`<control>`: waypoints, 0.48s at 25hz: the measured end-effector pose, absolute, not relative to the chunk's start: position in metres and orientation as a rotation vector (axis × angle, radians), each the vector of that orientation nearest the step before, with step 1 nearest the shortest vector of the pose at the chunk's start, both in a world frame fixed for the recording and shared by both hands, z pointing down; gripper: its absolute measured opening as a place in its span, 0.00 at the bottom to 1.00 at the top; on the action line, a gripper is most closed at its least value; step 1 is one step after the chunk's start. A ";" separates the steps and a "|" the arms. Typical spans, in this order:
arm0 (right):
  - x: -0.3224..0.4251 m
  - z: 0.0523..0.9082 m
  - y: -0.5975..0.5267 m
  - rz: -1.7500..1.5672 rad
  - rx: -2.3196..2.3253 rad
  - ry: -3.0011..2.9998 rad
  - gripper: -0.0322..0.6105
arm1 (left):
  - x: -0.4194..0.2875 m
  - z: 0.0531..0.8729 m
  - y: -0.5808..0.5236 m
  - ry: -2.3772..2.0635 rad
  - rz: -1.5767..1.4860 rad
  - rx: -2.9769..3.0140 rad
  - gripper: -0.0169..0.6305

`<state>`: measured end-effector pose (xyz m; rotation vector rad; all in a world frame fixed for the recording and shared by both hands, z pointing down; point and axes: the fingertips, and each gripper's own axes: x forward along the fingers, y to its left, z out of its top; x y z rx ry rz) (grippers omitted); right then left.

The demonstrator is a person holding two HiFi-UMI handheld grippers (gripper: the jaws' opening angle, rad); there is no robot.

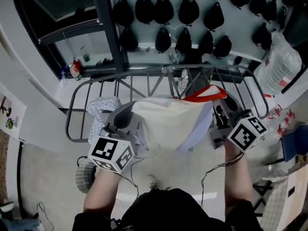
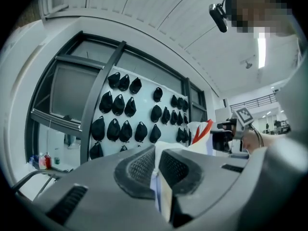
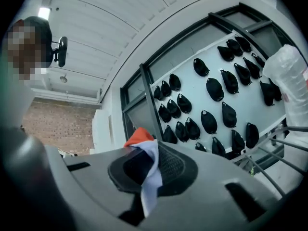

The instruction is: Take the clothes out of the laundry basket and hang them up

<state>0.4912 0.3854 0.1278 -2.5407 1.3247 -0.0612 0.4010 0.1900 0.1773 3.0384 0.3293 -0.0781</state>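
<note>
Cream garment (image 1: 168, 121), red trim, spread betw. left gripper (image 2: 156, 167) & right gripper (image 3: 147, 170), both clamping it.

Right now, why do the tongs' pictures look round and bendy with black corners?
Left gripper view: the wide lens curves the window frame and darkens the corners. Right gripper view: same curving, the ceiling light glares, the cloth blurs. Head view: straighter, evenly lit.

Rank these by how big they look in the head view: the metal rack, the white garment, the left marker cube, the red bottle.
1. metal rack, widest span.
2. white garment.
3. left marker cube, though nearness to the camera enlarges it.
4. red bottle, clearly smallest.
</note>
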 end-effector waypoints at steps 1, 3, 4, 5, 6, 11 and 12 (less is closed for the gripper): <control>0.498 0.124 0.380 -0.051 -2.543 1.318 0.08 | 0.407 0.175 0.184 0.332 -0.087 3.032 0.04; 0.511 0.121 0.372 -0.045 -2.549 1.304 0.08 | 0.419 0.173 0.175 0.330 -0.092 3.023 0.04; 0.518 0.121 0.369 -0.048 -2.553 1.296 0.08 | 0.425 0.173 0.171 0.328 -0.090 3.022 0.05; 0.525 0.122 0.366 -0.054 -2.559 1.288 0.08 | 0.430 0.173 0.168 0.325 -0.089 3.021 0.05; 0.532 0.122 0.363 -0.062 -2.563 1.281 0.08 | 0.436 0.173 0.163 0.322 -0.089 3.020 0.04; 0.573 0.132 0.345 -0.102 -2.557 1.279 0.08 | 0.466 0.182 0.144 0.283 -0.072 3.018 0.04; 0.581 0.136 0.341 -0.112 -2.550 1.283 0.08 | 0.473 0.185 0.140 0.269 -0.064 3.017 0.05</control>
